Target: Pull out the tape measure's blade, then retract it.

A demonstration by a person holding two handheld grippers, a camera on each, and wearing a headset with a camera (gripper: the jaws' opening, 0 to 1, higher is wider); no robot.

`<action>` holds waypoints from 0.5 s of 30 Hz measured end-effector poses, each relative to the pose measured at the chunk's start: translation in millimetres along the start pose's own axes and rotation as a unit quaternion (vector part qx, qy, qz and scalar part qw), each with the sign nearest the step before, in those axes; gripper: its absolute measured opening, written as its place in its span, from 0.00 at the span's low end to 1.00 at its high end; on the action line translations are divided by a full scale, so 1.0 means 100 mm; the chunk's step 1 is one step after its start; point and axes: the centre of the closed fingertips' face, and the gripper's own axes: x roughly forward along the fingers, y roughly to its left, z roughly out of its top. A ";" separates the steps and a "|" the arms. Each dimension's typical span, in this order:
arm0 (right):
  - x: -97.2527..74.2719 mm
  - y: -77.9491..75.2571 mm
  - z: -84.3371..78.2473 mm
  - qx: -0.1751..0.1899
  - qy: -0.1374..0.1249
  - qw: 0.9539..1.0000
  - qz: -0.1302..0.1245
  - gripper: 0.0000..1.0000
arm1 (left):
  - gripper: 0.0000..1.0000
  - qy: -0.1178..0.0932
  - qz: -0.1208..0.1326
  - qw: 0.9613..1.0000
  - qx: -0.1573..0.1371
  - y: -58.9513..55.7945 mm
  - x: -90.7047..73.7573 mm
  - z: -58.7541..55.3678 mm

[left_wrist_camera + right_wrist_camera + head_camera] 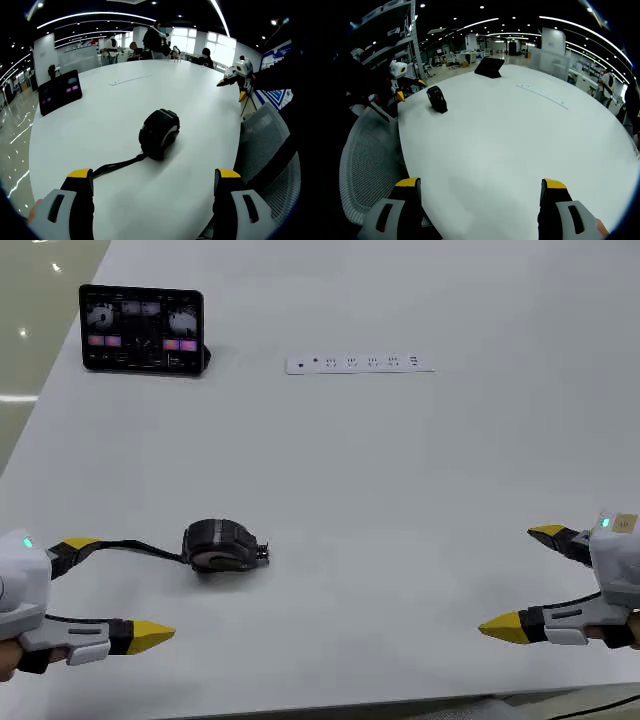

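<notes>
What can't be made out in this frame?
Tape measure blade hook: too small in head view, behind the case in left gripper view.
Strap end: hidden by the left gripper, head view.
Tablet screen: blurred, head view.
Power strip markings: too small, head view.

Your right gripper [481,184] holds its 2 yellow-tipped jaws spread wide over the near edge of the white table [520,140], with bare tabletop between them. Toward the upper left, the black tape measure [436,98] sits near the table's edge, well apart from your jaws. Just beyond it is your left gripper [411,88], its yellow tips parted. A dark tablet [488,66] stands propped at the far side, with a white power strip [542,95] lying to its right. A mesh chair [365,150] sits beside the table on the left.
</notes>
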 end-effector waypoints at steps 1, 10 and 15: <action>0.00 0.00 0.00 0.000 0.000 1.000 0.000 0.98 | 0.99 -0.001 0.000 1.000 0.000 0.00 0.00 0.00; -0.05 -0.01 -0.04 0.002 0.003 1.000 -0.004 0.97 | 0.99 -0.003 0.004 1.000 0.002 0.05 -0.02 0.02; -0.06 0.00 -0.05 -0.001 0.000 1.000 -0.003 0.99 | 0.99 -0.010 0.005 1.000 0.008 0.06 -0.04 0.05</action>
